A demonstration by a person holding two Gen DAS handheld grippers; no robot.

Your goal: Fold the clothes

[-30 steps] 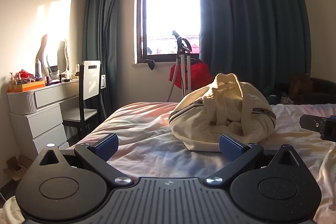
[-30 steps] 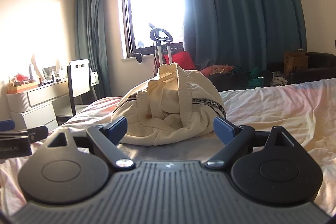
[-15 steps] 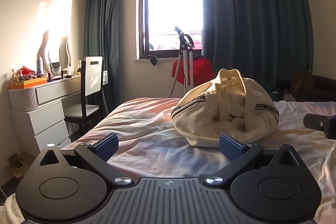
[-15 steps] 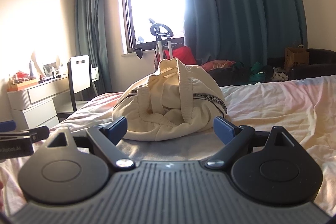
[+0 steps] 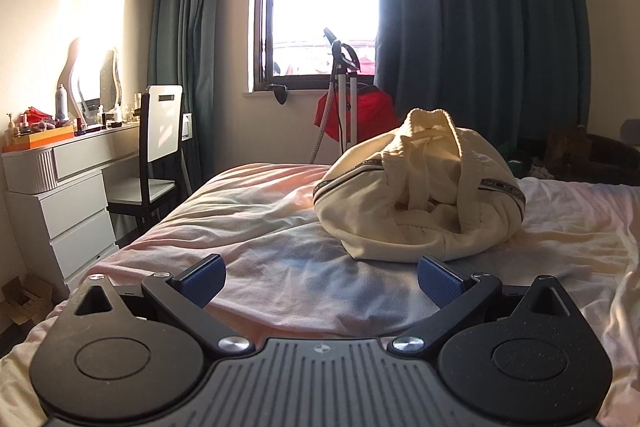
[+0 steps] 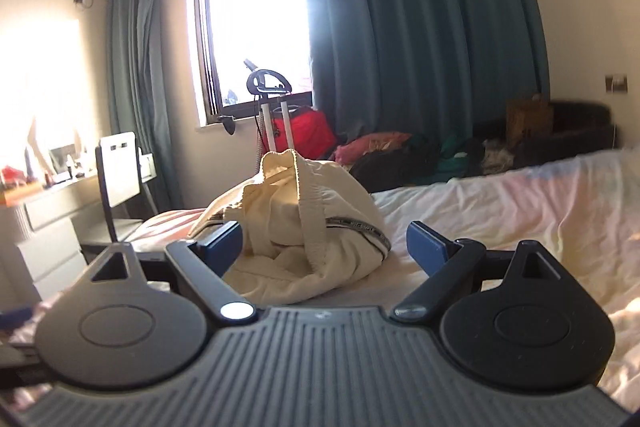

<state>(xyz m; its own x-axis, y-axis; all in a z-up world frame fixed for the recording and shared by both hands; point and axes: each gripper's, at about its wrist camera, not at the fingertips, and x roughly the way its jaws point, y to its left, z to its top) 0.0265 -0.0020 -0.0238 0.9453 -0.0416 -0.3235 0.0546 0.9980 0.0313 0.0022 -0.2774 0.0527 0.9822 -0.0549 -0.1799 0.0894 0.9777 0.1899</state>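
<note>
On the bed (image 5: 256, 227), toward its window end, lies a cream garment (image 5: 420, 195) bunched into a rounded heap, dark-trimmed band across its sides, ribbed strip draped over the top. Just short of the garment, hovering above rumpled sheet: left gripper (image 5: 320, 277), blue fingers (image 5: 202, 277) spread wide, nothing between them, heap off to its right front. Right gripper (image 6: 324, 245) likewise spread wide and empty, garment (image 6: 304, 227) framed between its pads, left pad overlapping the heap in view; touching or not, cannot tell. Left of the garment, open sheet running to the bed edge, then chair (image 5: 160, 135) and white dresser (image 5: 60, 195). Right of the garment, broad bare sheet (image 6: 500, 211). Compared with a second ago: right view tilted and drawn closer to the heap; other gripper gone from the left view's right edge.
</note>
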